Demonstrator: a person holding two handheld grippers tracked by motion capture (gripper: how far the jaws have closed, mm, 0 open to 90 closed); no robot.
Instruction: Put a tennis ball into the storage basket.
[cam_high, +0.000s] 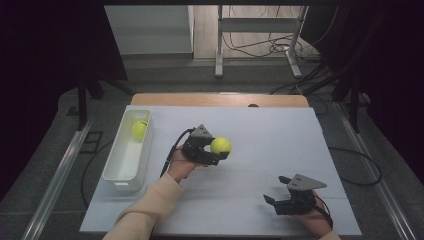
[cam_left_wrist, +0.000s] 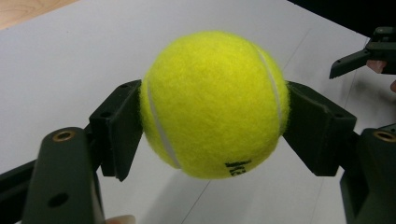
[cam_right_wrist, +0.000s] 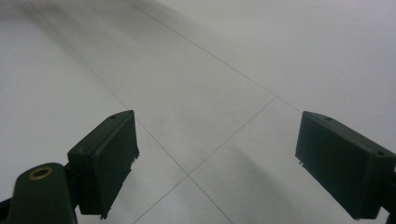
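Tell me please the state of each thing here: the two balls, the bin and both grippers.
Held tennis ball: clamped between the left gripper's jaws.
Second tennis ball: lying inside the bin.
White bin: upright, open-topped.
Left gripper: shut on the ball.
Right gripper: open, holding nothing.

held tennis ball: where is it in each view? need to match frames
High view: the held tennis ball sits mid-table, clamped in the left gripper, right of the white bin.
Left gripper view: the ball is centre frame, pinched between the two black jaws.
Right gripper view: open jaws over bare table; the ball is not in this picture.
Shared landmark: the white table surface with its thin seam lines.
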